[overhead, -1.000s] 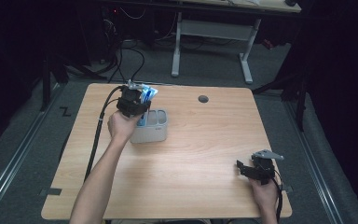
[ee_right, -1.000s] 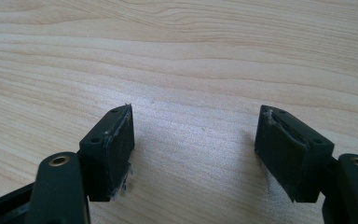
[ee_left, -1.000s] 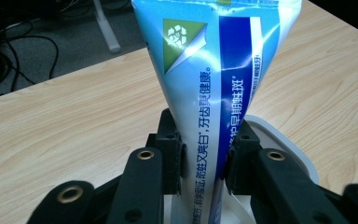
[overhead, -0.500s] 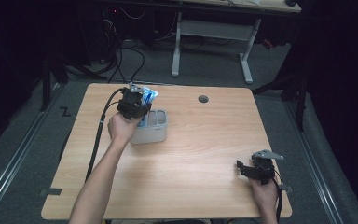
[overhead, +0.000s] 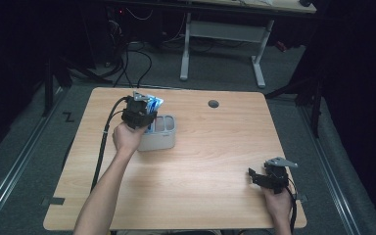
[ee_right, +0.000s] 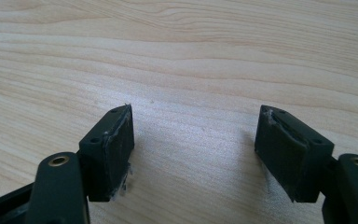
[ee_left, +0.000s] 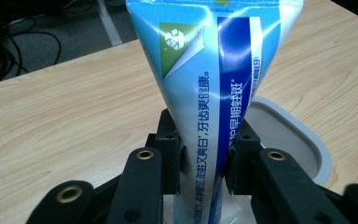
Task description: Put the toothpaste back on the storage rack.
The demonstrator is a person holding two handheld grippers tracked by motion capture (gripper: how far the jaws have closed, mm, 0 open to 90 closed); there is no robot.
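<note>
— At ten o'clock on the table (overhead: 205, 161), why is the left gripper (overhead: 144, 113) squeezing the toothpaste tube (ee_left: 209, 88) down low?
— So the wide end sticks up and the cap end can go down into the grey box (overhead: 162, 139), which sits touching the tube at its four o'clock. It is an easy drop.
— And the right gripper (ee_right: 193, 154)?
— Its jaws are spread wide, holding nothing. It rests at five o'clock near the table's edge, well apart, so the middle stays free.
</note>
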